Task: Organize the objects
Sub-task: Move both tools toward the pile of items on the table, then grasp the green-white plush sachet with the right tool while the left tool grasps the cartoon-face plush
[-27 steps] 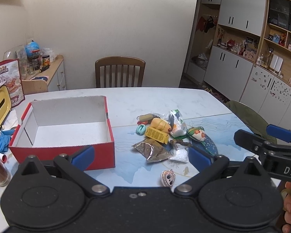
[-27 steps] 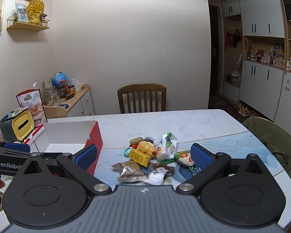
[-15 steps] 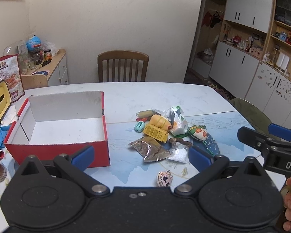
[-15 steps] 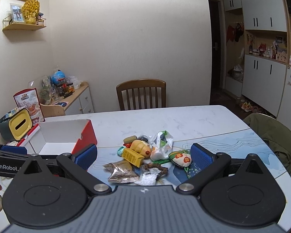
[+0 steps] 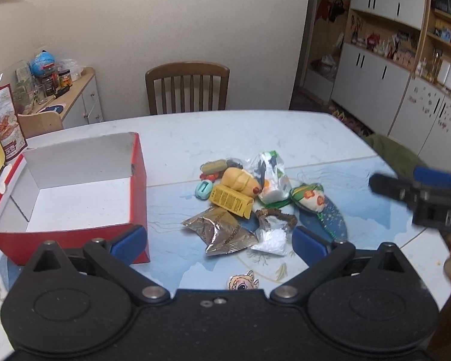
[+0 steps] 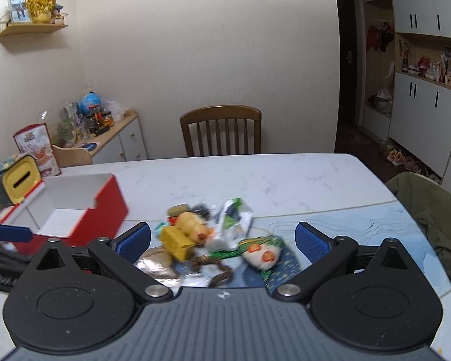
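Note:
An empty red box (image 5: 75, 192) with a white inside stands at the table's left, also in the right wrist view as the red box (image 6: 102, 207). Right of it lies a pile: a yellow carton (image 5: 230, 203), a yellow plush (image 5: 240, 179), a foil pouch (image 5: 222, 233), a white-green bag (image 5: 272, 177), a white plush with orange spots (image 5: 308, 197), a teal item (image 5: 204, 189). A small face toy (image 5: 240, 281) lies nearest. My left gripper (image 5: 219, 240) is open above the pouch. My right gripper (image 6: 222, 237) is open over the same pile (image 6: 207, 234).
A wooden chair (image 5: 187, 88) stands at the table's far side. A sideboard (image 5: 69, 105) with jars is at the back left. A chair draped in green cloth (image 6: 433, 210) is on the right. Snack bag and yellow dispenser (image 6: 18, 180) sit left of the box.
Both grippers have moved forward and lower toward the pile, which now sits larger and closer between the fingers. Both stay open. The objects have not moved.

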